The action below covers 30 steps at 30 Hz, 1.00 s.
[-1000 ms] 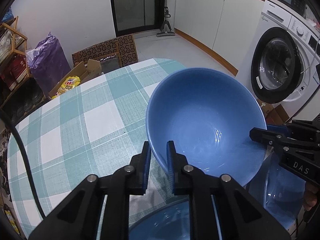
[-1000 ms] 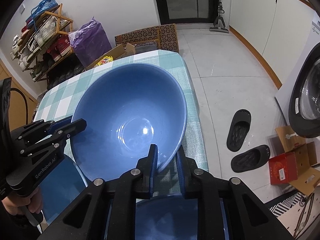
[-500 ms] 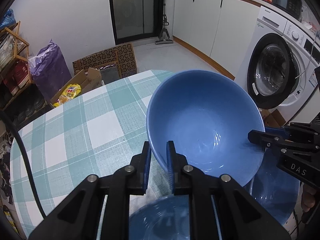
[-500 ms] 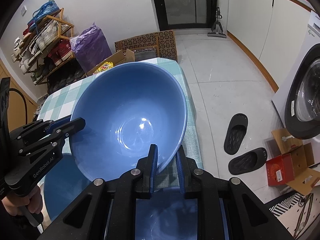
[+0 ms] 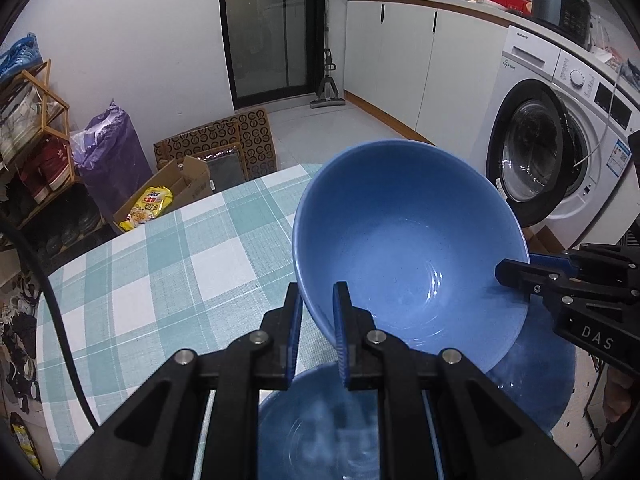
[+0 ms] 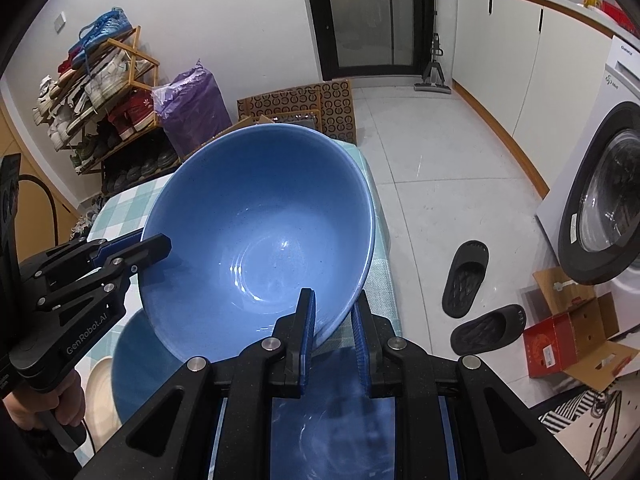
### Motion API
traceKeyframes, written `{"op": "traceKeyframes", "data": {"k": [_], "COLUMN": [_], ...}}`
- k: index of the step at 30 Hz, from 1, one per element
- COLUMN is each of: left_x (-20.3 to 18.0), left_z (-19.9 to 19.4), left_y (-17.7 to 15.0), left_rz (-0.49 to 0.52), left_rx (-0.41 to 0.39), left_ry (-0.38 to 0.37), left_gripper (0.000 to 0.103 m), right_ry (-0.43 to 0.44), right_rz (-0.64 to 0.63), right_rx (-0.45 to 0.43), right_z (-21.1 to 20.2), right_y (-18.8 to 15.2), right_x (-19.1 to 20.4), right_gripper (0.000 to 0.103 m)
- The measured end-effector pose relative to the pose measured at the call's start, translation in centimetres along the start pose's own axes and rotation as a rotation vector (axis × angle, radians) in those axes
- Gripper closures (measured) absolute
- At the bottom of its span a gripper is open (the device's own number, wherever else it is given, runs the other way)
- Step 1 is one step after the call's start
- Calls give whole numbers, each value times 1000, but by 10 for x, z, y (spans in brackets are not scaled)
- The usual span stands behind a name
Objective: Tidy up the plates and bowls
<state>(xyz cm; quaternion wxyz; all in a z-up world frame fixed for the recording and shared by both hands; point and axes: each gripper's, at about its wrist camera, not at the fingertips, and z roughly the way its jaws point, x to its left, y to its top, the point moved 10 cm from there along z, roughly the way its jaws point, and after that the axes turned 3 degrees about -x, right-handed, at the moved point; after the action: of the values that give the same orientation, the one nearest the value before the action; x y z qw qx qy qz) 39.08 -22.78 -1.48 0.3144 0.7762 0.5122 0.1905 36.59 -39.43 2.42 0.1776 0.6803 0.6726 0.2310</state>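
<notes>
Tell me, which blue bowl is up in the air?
The big bowl, pinched at its rim by the left gripper and right gripper. The other bowl sits below, untouched.

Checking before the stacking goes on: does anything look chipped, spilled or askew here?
No chips or spills show. The blue bowl is tilted, pinched at opposite rim edges by the left tool and right tool, clear of the checked table.

Both grippers' jaws clamp the blue bowl rim.

Plain blue bowl over a teal-and-white checked tablecloth; black grippers, blue fingers.
</notes>
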Motion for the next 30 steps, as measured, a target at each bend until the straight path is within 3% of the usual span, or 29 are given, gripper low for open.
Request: {"op": "traceKeyframes", "data": {"k": [15, 30], "left_x": [4, 18], "left_z": [-50, -83], "left_y": [-4, -36], "left_rz": [0, -30], "left_rx": [-52, -65], "left_ry": [16, 40], "left_gripper": [90, 90], "right_ry": [20, 55], "right_rz": [-38, -95], "right_rx": [-55, -64], "right_z": [-60, -91], "right_y": [-8, -38], "right_x": [27, 63], "right_gripper": [85, 85]}}
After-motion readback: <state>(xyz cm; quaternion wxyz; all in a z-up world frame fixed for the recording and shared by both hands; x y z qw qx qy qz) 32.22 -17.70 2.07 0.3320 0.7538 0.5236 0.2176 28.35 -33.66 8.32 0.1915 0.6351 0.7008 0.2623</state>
